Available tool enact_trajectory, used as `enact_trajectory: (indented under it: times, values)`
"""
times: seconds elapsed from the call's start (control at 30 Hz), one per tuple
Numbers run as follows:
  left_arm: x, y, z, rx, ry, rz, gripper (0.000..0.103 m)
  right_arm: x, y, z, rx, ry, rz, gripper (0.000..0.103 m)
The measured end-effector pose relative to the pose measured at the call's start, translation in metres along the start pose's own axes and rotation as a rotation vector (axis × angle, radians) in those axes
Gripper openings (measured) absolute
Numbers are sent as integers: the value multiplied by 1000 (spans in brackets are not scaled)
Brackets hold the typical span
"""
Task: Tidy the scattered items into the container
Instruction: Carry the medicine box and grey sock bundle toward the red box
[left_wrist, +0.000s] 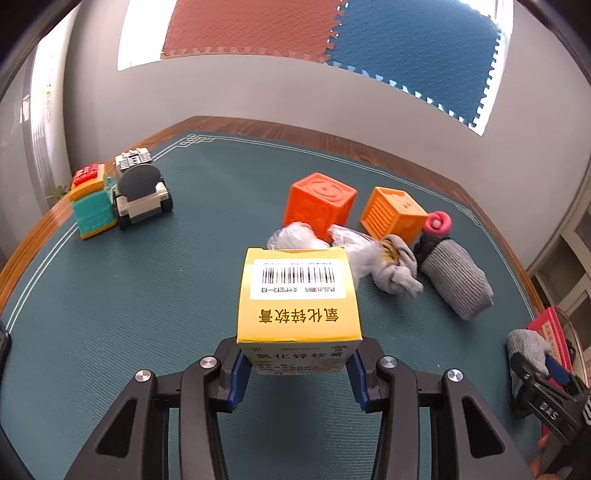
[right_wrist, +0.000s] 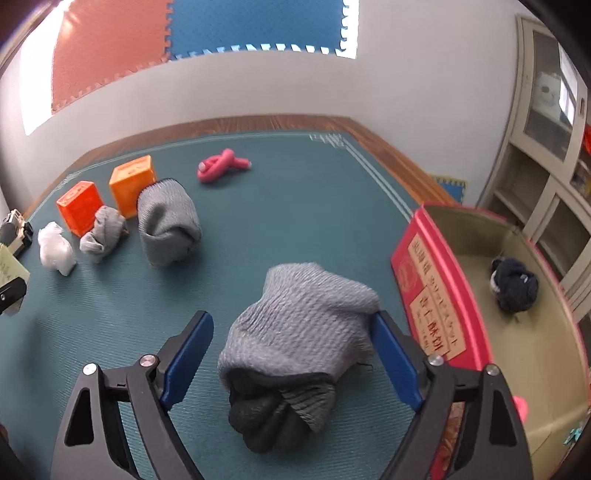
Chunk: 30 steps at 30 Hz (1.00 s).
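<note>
Yellow box (left_wrist: 298, 295) reads 氧化锌软膏.

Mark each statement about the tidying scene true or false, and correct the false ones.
1. The left gripper holds a yellow box. True.
2. The right gripper is clamped tight on the grey sock roll. False: its jaws stand open around the roll, with a gap at the left side.
3. The red container is empty. False: a dark sock bundle lies inside.
4. Two orange cubes sit on the green mat. True.
5. The pink curler lies in the container. False: it lies on the mat.
</note>
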<state>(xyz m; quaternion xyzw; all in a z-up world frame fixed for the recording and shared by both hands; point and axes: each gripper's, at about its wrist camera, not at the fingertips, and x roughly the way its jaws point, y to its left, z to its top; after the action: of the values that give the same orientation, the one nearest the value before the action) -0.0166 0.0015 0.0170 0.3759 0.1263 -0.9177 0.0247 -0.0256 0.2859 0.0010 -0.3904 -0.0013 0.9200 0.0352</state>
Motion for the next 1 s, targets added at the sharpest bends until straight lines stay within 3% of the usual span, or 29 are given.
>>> enact_trajectory:
  times: [0.2, 0.23, 0.3, 0.5, 1.0]
  values:
    - [2, -5, -2, 13, 11, -14, 46, 11, -6, -1, 23, 43, 24, 93]
    - [2, -6, -3, 16, 13, -17, 46, 12, -8, -1, 30, 46, 26, 90]
    - [2, -8, -4, 24, 16, -21, 46, 11, -9, -2, 38, 47, 13, 67]
    - [4, -13, -7, 43, 29, -33, 46, 3, -11, -3, 40, 12, 29, 52]
    - [1, -29, -15, 103, 19, -35, 46, -15, -5, -7, 24, -60, 124, 51]
